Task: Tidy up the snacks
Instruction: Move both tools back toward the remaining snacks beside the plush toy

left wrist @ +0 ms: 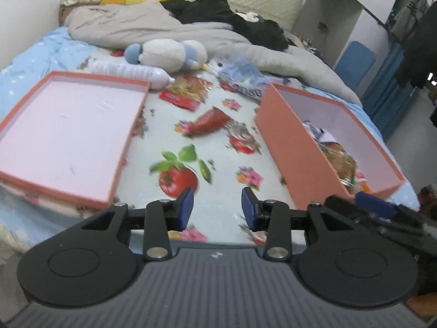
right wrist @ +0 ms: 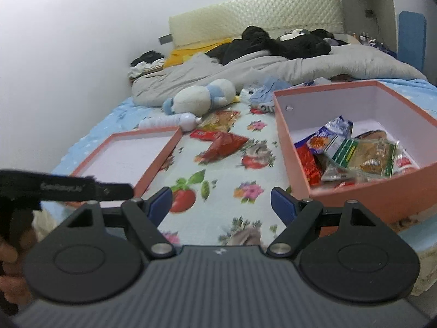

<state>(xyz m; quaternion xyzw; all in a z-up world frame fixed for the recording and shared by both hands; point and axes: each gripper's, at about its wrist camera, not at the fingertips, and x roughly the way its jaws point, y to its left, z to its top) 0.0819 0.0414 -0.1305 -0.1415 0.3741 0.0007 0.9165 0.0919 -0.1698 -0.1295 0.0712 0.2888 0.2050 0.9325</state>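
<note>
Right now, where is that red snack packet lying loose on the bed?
The red snack packet lies on the flowered sheet mid-bed, between the shallow pink lid on its left and the deep pink box on its right.

The deep pink box (right wrist: 355,191) stands open on the bed at 3 o'clock, and its inside is pale. Several snack packets (right wrist: 352,153) lie in it in a loose heap: one blue and white, one red, one clear with a green label. The shallow pink lid (left wrist: 62,134) lies open side up at 9 o'clock, well apart from the box. Between them, at 12 o'clock, a red snack pouch (left wrist: 210,121) lies flat on the flowered sheet. Beyond it lies a clear packet with a red label (left wrist: 188,91), near a white bottle (left wrist: 131,72) lying on its side.
</note>
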